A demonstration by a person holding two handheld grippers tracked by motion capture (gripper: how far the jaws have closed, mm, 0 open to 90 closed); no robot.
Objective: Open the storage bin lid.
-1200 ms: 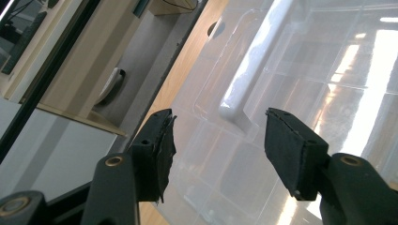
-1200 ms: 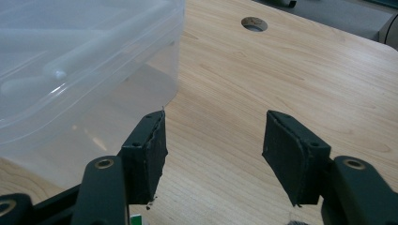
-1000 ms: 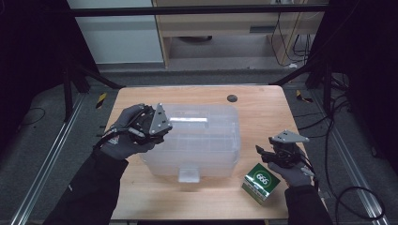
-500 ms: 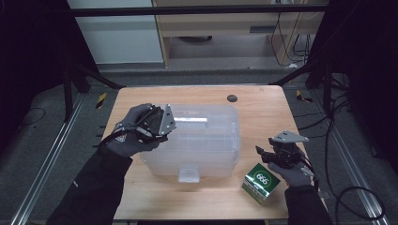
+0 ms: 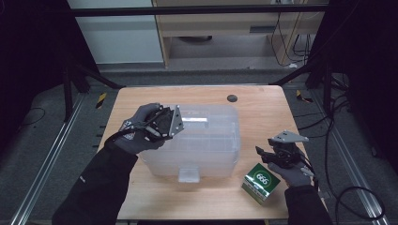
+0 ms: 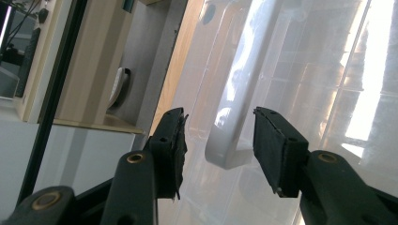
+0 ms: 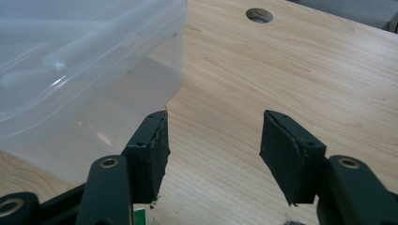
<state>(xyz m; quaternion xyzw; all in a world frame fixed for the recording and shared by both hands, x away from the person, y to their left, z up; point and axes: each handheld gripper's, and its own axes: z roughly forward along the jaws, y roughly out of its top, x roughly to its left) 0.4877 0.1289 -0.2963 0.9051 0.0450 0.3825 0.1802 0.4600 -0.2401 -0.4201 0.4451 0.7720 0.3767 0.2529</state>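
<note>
L hand-held gripper (image 6: pixel 218 140) closing round the storage box (image 5: pixel 206 140) latch (image 6: pixel 230 136), pads not touching; R hand-held gripper (image 7: pixel 213 150) parted, empty, green carton (image 5: pixel 260 182) beside it on table (image 5: pixel 263 108).

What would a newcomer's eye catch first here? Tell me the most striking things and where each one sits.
The big translucent plastic storage box with its lid on dominates the middle of the light wooden table. At the box's left end the left gripper has just been closing its jaws around the lid's white latch handle, not yet pressing it. Near the table's front right corner, a small green and white carton lies by the open right gripper.
</note>
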